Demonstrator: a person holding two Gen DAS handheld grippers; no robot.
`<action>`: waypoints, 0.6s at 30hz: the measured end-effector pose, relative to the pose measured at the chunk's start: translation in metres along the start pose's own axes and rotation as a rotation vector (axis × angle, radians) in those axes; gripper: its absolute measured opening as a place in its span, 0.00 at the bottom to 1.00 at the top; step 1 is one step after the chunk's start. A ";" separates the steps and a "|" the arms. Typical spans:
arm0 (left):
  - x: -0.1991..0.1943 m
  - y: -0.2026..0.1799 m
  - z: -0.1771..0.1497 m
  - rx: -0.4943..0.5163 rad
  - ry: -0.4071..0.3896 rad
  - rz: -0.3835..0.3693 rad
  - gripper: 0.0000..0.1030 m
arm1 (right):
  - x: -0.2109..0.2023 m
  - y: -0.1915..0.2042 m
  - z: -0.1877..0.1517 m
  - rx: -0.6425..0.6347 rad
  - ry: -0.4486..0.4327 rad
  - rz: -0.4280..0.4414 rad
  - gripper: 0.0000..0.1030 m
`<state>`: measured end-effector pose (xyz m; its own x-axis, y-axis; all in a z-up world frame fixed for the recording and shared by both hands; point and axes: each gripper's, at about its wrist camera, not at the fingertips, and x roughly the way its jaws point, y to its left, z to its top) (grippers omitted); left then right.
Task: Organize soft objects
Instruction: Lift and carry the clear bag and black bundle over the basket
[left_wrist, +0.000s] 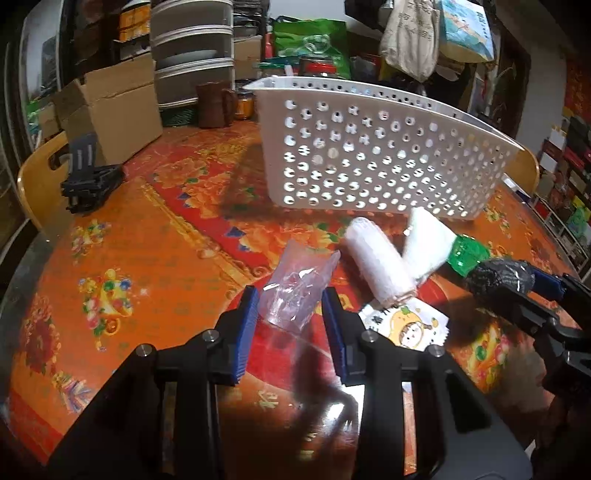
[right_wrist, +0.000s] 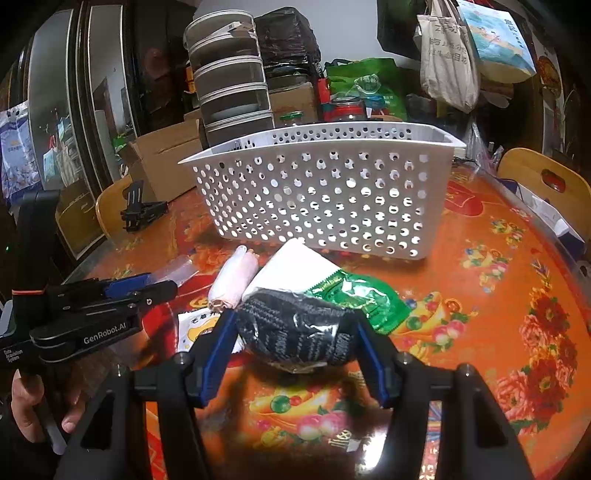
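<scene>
A white perforated basket (left_wrist: 369, 155) (right_wrist: 325, 192) stands on the table beyond a small pile of soft things. My left gripper (left_wrist: 290, 308) has its jaws around a clear plastic packet (left_wrist: 299, 288), apparently touching it on both sides. My right gripper (right_wrist: 293, 332) is shut on a black knitted bundle in clear wrap (right_wrist: 295, 332), which also shows in the left wrist view (left_wrist: 498, 277). Beside it lie a white rolled cloth (left_wrist: 376, 258) (right_wrist: 232, 284), a folded white cloth (left_wrist: 424, 240) (right_wrist: 295, 266), a green packet (left_wrist: 467, 254) (right_wrist: 362, 299) and a cartoon-printed sachet (left_wrist: 402, 325) (right_wrist: 195, 328).
The table wears an orange flowered cloth (left_wrist: 147, 258) (right_wrist: 498, 295). A black folded stand (left_wrist: 88, 177) (right_wrist: 142, 210) lies at the left edge near a cardboard box (left_wrist: 110, 110). Stacked grey containers (right_wrist: 232, 81), jars and bags crowd the far side. Wooden chair backs (right_wrist: 543, 181) flank the table.
</scene>
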<state>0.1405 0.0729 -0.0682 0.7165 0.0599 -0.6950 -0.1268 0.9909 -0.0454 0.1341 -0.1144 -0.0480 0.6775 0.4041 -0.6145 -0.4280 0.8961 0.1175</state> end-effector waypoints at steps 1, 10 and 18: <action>-0.001 0.000 0.000 -0.001 -0.002 0.003 0.32 | 0.000 0.001 0.000 -0.004 0.004 -0.006 0.60; -0.027 -0.003 0.023 -0.004 -0.053 -0.003 0.32 | -0.023 0.001 0.024 -0.050 -0.053 -0.051 0.60; -0.062 -0.006 0.071 -0.006 -0.124 -0.007 0.27 | -0.054 -0.001 0.073 -0.101 -0.156 -0.106 0.60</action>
<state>0.1457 0.0721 0.0259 0.7967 0.0682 -0.6005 -0.1255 0.9906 -0.0541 0.1414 -0.1242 0.0423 0.8030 0.3391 -0.4901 -0.4019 0.9153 -0.0253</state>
